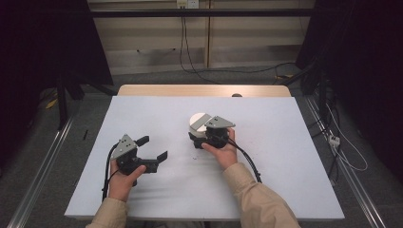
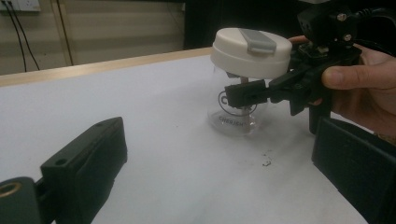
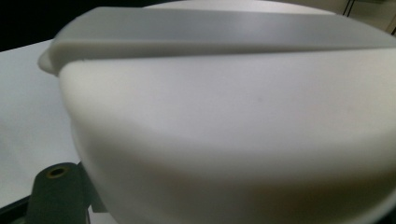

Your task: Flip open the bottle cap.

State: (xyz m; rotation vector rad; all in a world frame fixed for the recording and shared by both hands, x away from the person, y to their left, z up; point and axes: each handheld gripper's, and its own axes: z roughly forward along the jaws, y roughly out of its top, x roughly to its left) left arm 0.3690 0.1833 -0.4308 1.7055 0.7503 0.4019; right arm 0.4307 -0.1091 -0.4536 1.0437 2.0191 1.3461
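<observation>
While our right gripper [image 1: 205,134] clamps its jaws on the clear body of the one glass jar [image 2: 236,109], just under its single white lid [image 2: 250,52], the jar stands upright near the middle of the desk [image 1: 285,156] and we judge the step to be steadying or taking hold of it. Our left gripper [image 1: 153,148] rests well apart to the left with jaws spread and nothing between them. Next, we reckon, the left must come across to the lid's grey tab [image 2: 256,41] while the right holds firm.
</observation>
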